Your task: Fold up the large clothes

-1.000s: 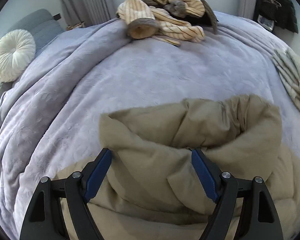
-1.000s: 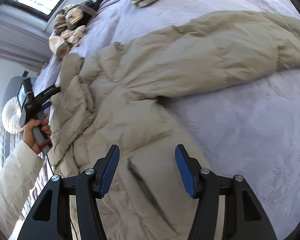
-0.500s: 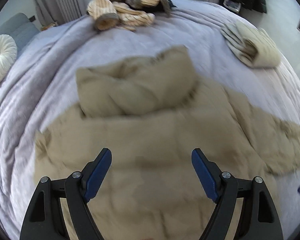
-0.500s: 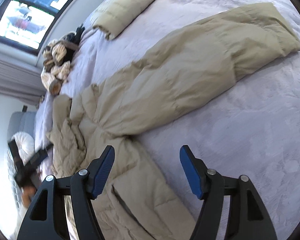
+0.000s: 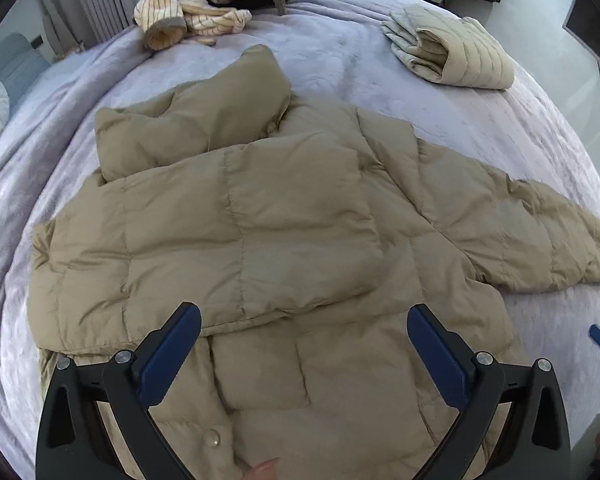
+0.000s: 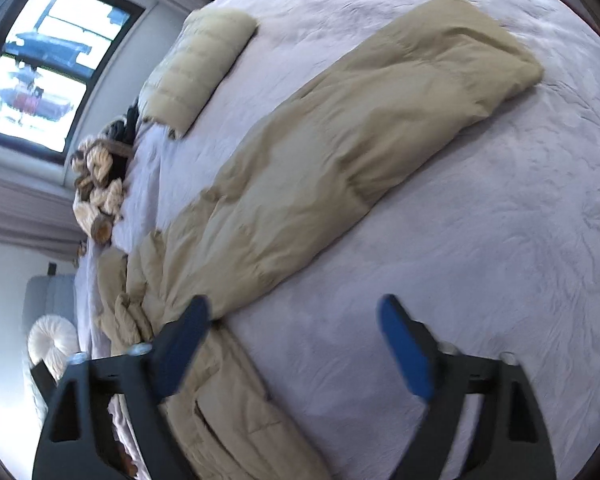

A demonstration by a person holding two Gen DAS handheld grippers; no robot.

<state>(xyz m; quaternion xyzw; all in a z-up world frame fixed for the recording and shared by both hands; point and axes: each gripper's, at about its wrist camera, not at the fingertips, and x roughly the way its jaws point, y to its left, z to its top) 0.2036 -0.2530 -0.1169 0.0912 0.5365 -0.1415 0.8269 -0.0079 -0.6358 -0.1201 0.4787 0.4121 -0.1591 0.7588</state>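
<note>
A tan puffer jacket (image 5: 260,232) lies spread on the lavender bed (image 5: 340,60), one side already laid over the body and its hood (image 5: 188,128) bunched toward the far end. The other sleeve (image 6: 372,128) stretches out flat across the cover, well clear of the body.

The left claw (image 5: 303,344) hovers over the lower body of the jacket; its jaws have just been opening and stand wide apart, with nothing pressed between the pads. The right claw (image 6: 294,340) hangs above the spot where the sleeve meets the body, its jaws likewise just opened wide and gripping nothing.

The jacket looks light for its bulk, soft and full of trapped air, so it will likely spring back and puff up after each fold. The shell fabric seems smooth and probably slippery, so a shallow pinch on a quilted panel may slide off. The better hold is likely at the cuff end of the sleeve or along a stitched seam or hem, where the cloth is thinner and firmer.

A folded pale quilted garment (image 5: 452,54) and a heap of striped clothing (image 5: 204,4) lie farther up the bed.
</note>
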